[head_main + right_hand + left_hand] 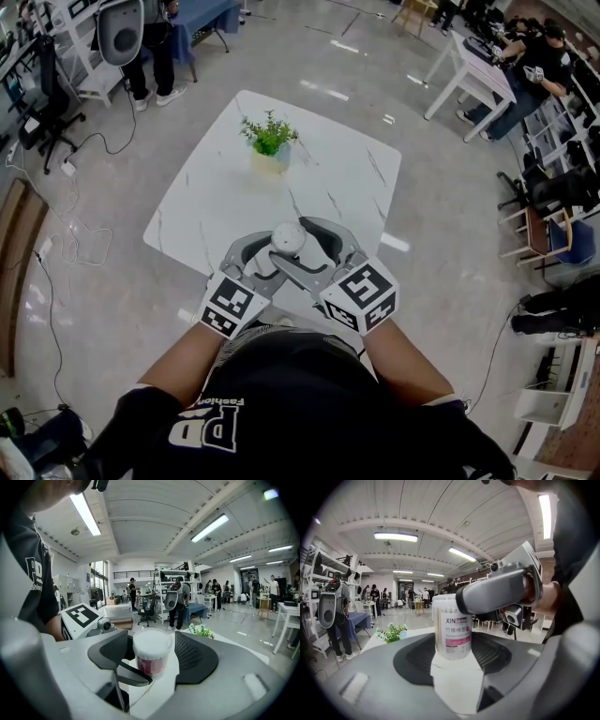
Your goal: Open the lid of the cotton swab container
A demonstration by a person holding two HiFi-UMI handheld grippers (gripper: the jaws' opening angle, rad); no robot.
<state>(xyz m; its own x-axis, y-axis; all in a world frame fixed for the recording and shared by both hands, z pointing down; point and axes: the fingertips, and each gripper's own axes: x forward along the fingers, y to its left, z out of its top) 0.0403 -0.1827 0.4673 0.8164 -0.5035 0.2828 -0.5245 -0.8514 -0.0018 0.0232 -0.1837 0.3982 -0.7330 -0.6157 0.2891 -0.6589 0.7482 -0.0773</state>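
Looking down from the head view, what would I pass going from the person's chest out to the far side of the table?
black shirt → cotton swab container → potted plant → far edge of the white table

Bright ceiling tubes (395, 536) glare off floor (394, 242); fisheye edges warp.

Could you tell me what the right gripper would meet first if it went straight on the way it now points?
The right gripper would most likely meet the cotton swab container first: it stands upright straight ahead, between the open jaws.
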